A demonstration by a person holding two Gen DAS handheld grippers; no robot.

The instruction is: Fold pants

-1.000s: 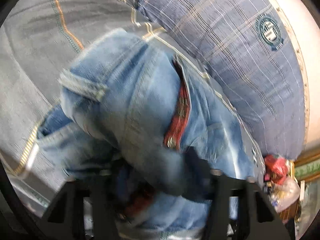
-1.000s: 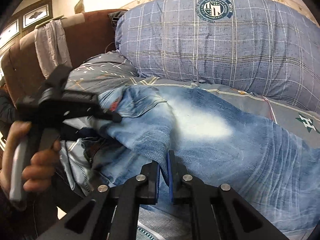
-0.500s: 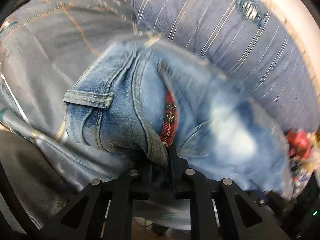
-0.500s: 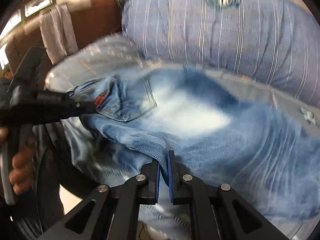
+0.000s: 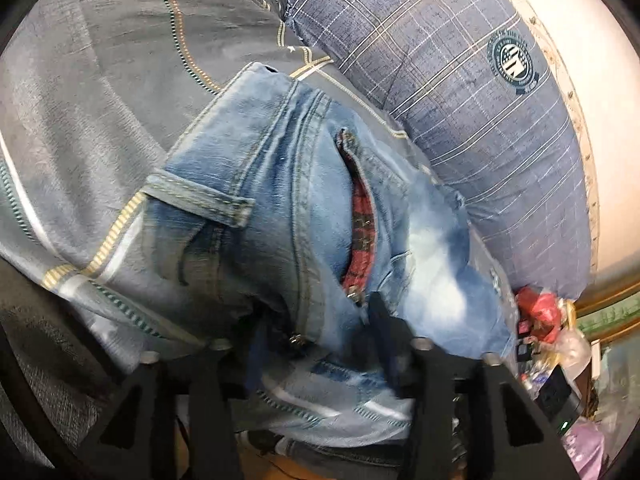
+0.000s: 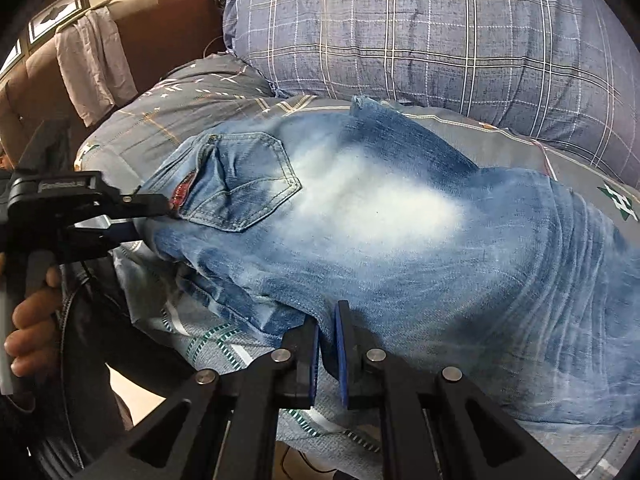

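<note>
Denim pants [image 6: 380, 240] are seen spread on the bedspread [image 6: 168, 128] ahead of both tools, the fold judged barely begun, with an edge clamped by the right gripper [image 6: 328, 344] while the left gripper [image 5: 316, 332], fingers parted, straddles the waistband.

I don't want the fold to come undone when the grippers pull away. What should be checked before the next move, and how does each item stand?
1. Jeans lying on the bed cover, not hanging: ok, mostly spread flat.
2. Right gripper grip on the near denim edge: ok, jaws shut on it.
3. Left gripper state: jaws apart in both views; whether a finger touches cloth, cannot tell.
4. Waistband end by the back pocket flat: not ok, bunched.
5. Pillow clear of the jeans: cannot tell, the far edge lies close to it.
</note>
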